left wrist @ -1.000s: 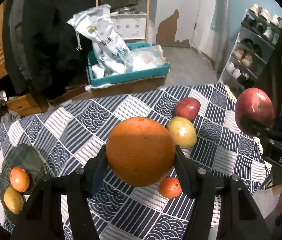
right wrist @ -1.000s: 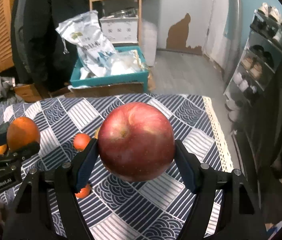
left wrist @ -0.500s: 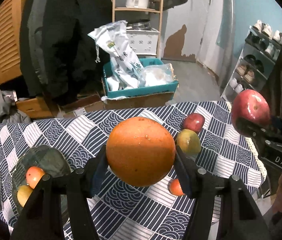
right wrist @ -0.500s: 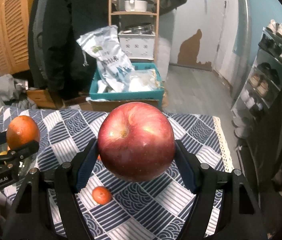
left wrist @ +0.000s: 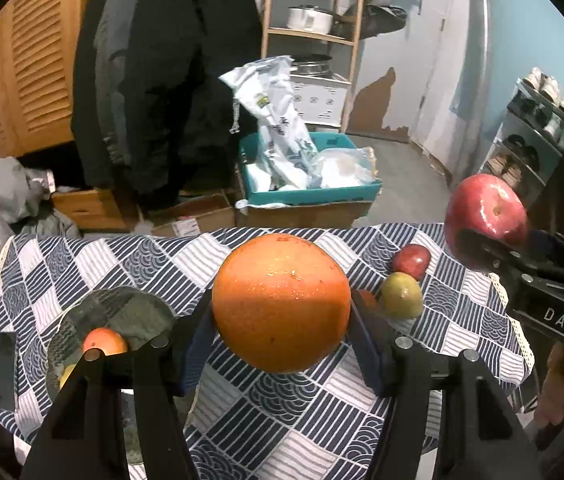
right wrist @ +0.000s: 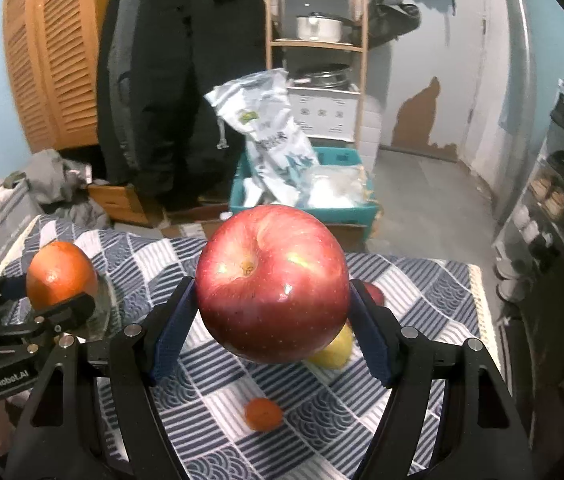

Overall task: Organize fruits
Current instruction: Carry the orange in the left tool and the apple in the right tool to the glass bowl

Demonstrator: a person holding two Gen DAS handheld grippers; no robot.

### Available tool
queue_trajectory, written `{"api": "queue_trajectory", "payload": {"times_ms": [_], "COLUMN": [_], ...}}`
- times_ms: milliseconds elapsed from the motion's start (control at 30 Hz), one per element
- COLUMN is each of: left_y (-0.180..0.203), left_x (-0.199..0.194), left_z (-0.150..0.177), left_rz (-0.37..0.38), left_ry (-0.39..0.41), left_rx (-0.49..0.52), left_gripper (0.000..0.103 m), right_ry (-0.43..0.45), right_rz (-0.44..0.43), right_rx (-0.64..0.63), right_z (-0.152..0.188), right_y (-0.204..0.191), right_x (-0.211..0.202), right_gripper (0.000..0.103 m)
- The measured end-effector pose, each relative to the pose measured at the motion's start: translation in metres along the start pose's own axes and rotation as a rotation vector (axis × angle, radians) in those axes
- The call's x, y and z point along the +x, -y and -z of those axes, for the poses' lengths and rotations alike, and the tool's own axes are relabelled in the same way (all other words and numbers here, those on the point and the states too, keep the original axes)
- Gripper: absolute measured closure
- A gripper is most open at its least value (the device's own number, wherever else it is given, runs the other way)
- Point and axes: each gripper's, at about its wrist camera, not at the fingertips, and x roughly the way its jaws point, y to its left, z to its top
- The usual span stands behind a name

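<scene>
We carry a fruit in each set of tongs. The left gripper is clamped on a big orange, its blue pads pressing both sides, and the right gripper is closed the same way on a large red apple, stem hollow turned toward the camera. Both fruits hang above the patterned tablecloth, clear of it. The relation that matters is the glass bowl: in the left wrist view it sits on the cloth below and to the left of the orange, with a small orange-red fruit and a yellowish one partly hidden behind the finger already inside. From the right wrist view the bowl's rim shows just behind the left tongs, far off to the left of the apple, so we judge our left hand much the nearer and likely to unload first. Round fruit has no long axis to mind. On the cloth there lie loose a small red apple, a yellow-green fruit touching it, and a little tangerine nearer us.
</scene>
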Motion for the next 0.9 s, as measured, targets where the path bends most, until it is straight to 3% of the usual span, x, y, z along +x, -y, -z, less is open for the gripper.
{"api": "queue_trajectory", "payload": {"times_ms": [567, 900], "left_y": [-0.072, -0.111], "left_x": [-0.006, 0.003], "left_z": [0.004, 0.017], "left_rz": [-0.078, -0.138], "left_ry": [0.001, -0.046], "left_rx": [-0.115, -0.180], "left_gripper": [0.039, 0.039], "right_ry": [-0.032, -0.062], "right_rz": [-0.090, -0.156], "right_rx": [-0.089, -0.126], "right_z": [-0.019, -0.025], "right_y": [-0.072, -0.115], "right_x": [0.033, 0.056], "right_gripper": [0.028, 0.028]}}
